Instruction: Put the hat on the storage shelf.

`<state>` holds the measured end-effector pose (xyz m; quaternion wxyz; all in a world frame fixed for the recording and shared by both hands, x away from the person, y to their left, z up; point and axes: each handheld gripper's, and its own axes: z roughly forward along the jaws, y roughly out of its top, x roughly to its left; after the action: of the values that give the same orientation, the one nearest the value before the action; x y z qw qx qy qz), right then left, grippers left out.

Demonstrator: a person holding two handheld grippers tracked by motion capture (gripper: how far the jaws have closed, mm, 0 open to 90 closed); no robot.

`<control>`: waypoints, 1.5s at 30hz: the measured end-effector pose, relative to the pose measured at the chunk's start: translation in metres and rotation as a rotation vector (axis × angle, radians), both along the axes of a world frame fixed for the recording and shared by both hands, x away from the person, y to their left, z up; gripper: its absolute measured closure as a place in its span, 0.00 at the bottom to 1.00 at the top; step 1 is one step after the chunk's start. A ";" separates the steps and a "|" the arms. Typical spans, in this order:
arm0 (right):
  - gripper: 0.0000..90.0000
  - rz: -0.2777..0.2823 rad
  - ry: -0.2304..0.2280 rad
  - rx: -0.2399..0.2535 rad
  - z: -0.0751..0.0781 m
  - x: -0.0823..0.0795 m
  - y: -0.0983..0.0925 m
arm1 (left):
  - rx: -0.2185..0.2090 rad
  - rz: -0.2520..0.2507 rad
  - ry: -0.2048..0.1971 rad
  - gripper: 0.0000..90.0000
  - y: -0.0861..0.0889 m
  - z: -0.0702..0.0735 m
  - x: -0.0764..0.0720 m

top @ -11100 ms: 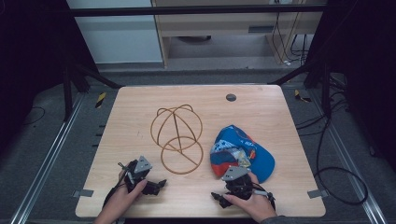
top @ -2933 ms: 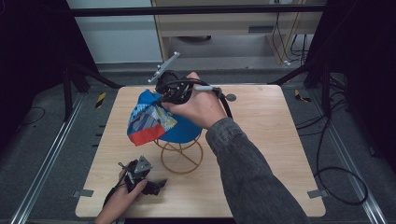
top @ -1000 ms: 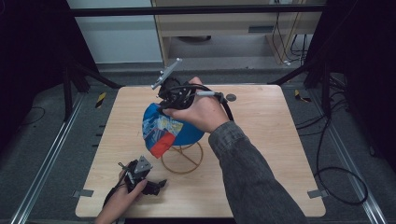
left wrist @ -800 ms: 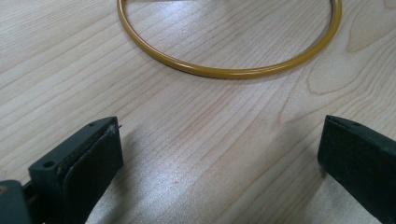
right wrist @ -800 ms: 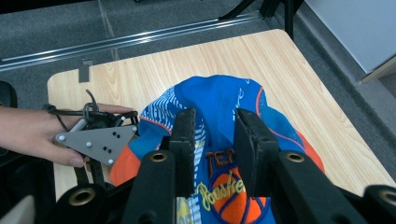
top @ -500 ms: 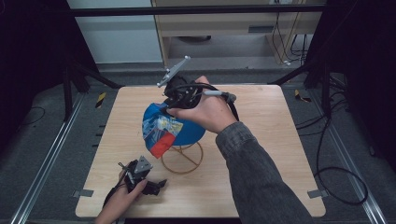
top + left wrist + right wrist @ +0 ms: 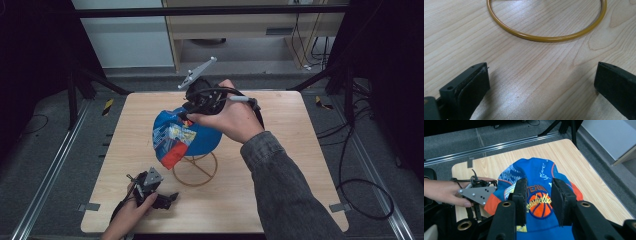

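A blue cap (image 7: 185, 137) with an orange brim and a basketball patch hangs over the top of a yellow wire stand (image 7: 196, 170) in the middle of the table. My right gripper (image 7: 186, 114) hovers just above the cap's far side. Its jaws have just been opening. In the right gripper view they stand apart over the cap (image 7: 541, 195) with nothing pressed between them. My left gripper (image 7: 169, 197) rests on the table near the front left edge, jaws wide apart and empty. The stand's ring base (image 7: 544, 38) lies just ahead of it.
The light wooden table (image 7: 300, 165) has bare room at the right and back. Dark frame legs, floor rails and cables surround it. In the right gripper view, the left hand and the left gripper's grey plate (image 7: 477, 192) lie beyond the cap.
The cap, which earlier lay on the table and was then carried, now sits on the stand. The right gripper has drawn back and slightly up from it, and its jaws have parted.
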<state>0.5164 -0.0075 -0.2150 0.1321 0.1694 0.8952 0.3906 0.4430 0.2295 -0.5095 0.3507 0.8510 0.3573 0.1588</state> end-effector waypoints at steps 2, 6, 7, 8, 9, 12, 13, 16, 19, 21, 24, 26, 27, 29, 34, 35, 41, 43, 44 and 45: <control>0.74 -0.005 -0.002 0.004 0.001 0.000 -0.004 | 0.000 0.000 0.000 0.00 0.000 0.000 0.000; 0.74 -0.014 -0.002 0.010 0.001 0.000 -0.009 | 0.000 0.000 -0.001 0.00 0.000 0.000 0.000; 0.74 -0.017 -0.004 0.013 0.001 0.000 -0.011 | 0.000 0.000 -0.001 0.00 0.000 0.000 0.000; 0.74 -0.019 -0.003 0.020 0.002 0.000 -0.012 | -0.002 -0.001 -0.001 0.00 0.000 0.000 0.000; 0.74 -0.018 -0.005 0.024 0.002 0.000 -0.012 | 0.000 0.000 0.000 0.00 0.000 0.000 0.000; 0.74 -0.018 -0.009 0.021 0.003 -0.001 -0.015 | 0.000 0.000 0.000 0.00 0.000 0.000 0.000; 0.74 -0.021 -0.008 0.020 0.002 -0.001 -0.015 | -0.002 -0.001 0.000 0.00 0.000 0.000 0.000; 0.74 -0.032 -0.010 0.016 0.000 -0.002 -0.018 | -0.001 -0.001 0.000 0.00 0.000 0.000 0.000; 0.74 -0.045 -0.010 0.022 -0.001 -0.003 -0.024 | -0.001 -0.001 -0.001 0.00 0.000 0.000 0.000; 0.74 -0.055 -0.012 0.026 -0.001 -0.004 -0.029 | 0.000 -0.001 0.000 0.00 0.000 0.000 0.000; 0.74 -0.068 -0.015 0.030 0.000 -0.005 -0.038 | 0.000 -0.001 -0.001 0.00 0.000 0.000 0.000; 0.74 -0.081 -0.017 0.035 0.000 -0.005 -0.044 | 0.000 -0.001 0.000 0.00 0.000 0.000 0.000; 0.74 -0.085 -0.018 0.037 0.000 -0.006 -0.046 | 0.000 -0.001 0.000 0.00 0.000 0.000 0.000; 0.74 -0.096 -0.017 0.044 0.000 -0.006 -0.053 | 0.000 -0.001 0.000 0.00 0.000 0.000 0.000; 0.74 -0.128 -0.017 0.056 -0.002 -0.008 -0.071 | 0.001 -0.002 0.000 0.00 0.000 0.000 0.000; 0.74 -0.132 -0.018 0.059 -0.002 -0.008 -0.074 | 0.001 -0.002 0.000 0.00 0.000 0.000 0.000; 0.74 -0.158 -0.015 0.073 -0.006 -0.010 -0.088 | 0.002 -0.002 0.000 0.00 0.000 0.000 0.000; 0.74 -0.164 -0.014 0.076 -0.006 -0.011 -0.092 | 0.000 -0.003 0.000 0.00 0.000 0.000 0.000; 0.74 -0.170 -0.013 0.081 -0.006 -0.012 -0.095 | 0.000 -0.003 0.001 0.00 0.000 0.000 0.000; 0.74 -0.172 -0.014 0.083 -0.006 -0.012 -0.097 | 0.000 -0.004 0.000 0.00 0.000 0.000 0.000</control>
<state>0.5044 -0.1043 -0.2208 0.1642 0.2483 0.8593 0.4159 0.4431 0.2297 -0.5095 0.3508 0.8517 0.3558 0.1580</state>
